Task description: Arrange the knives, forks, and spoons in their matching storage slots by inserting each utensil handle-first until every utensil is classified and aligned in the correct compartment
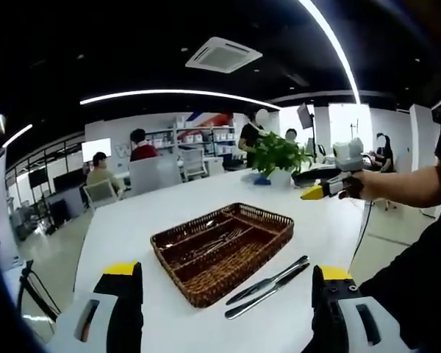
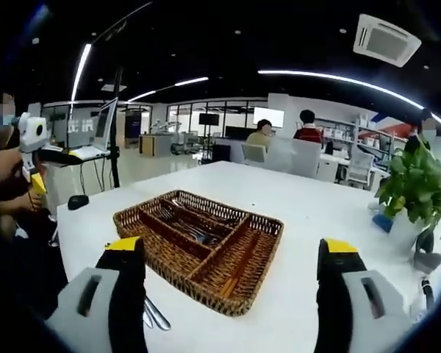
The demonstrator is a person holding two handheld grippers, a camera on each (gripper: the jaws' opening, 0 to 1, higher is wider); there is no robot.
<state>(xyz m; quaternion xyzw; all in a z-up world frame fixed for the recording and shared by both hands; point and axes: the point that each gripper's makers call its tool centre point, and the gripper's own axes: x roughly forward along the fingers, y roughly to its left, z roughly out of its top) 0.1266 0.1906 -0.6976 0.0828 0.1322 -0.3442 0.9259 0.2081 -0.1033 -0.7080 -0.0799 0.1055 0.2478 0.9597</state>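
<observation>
Open-plan office, long white table (image 1: 169,213) with a wicker cutlery tray (image 1: 222,250) in the middle. Two knives (image 1: 268,285) lie loose on the table just beside the tray, ahead of the left gripper (image 1: 224,309). Both it and the right gripper (image 2: 231,294) hang spread wide and empty. Looks like a pickup is next: drop onto a knife, then slot it handle-first.

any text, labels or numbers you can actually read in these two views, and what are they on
None can be read with confidence.
Glass partition behind the monitor, right gripper view: pale characters, too blurred to read.
White wall in the left gripper view: a faint mark, too small to read.
Shelf boxes: no legible labels.
Wicker tray, knives, both grippers: no print visible.
</observation>
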